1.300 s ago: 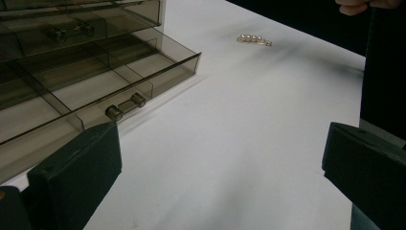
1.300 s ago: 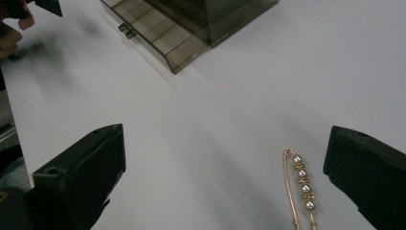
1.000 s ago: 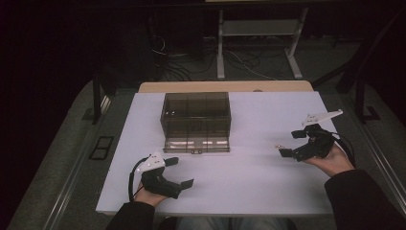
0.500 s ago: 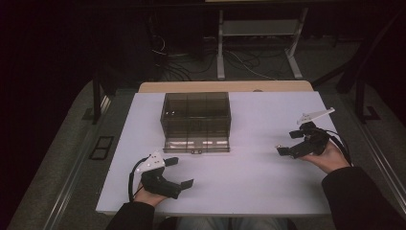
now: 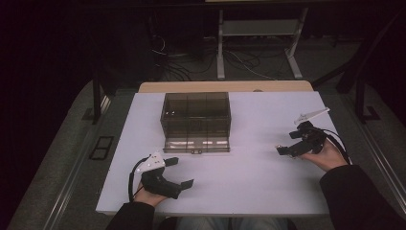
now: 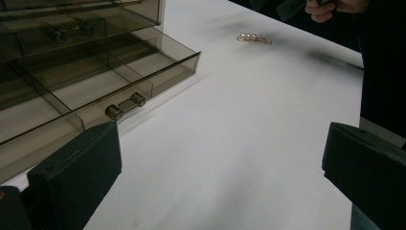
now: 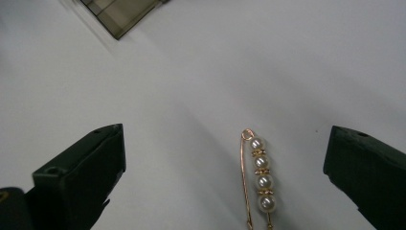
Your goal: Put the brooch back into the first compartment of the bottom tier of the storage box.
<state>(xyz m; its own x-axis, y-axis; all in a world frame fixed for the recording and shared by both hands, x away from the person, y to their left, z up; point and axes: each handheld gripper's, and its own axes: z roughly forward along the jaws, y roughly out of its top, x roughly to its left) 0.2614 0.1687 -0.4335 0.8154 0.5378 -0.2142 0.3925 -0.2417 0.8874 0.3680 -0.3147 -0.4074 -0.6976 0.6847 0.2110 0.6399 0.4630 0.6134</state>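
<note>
Two tongs, both spread wide and holding nothing: right tongs [image 7: 225, 182] hover over a gold pearl pin [image 7: 258, 177] lying flat on the white surface [image 5: 249, 172], pin between the jaws but not touched. Left tongs [image 5: 178, 171] rest low at the near left, just in front of the smoky clear drawer box [image 5: 196, 120], whose bottom drawer [image 6: 95, 91] is pulled out; pin well apart from box.

The drawer box [image 5: 196, 122] looks like smoky, see-through plastic, glossy; its drawer handles [image 6: 125, 105] look like polished metal; the pin [image 7: 256, 177] is shiny gold-coloured metal with glossy pearly beads; the tabletop [image 5: 249, 177] is smooth, matt white.
</note>
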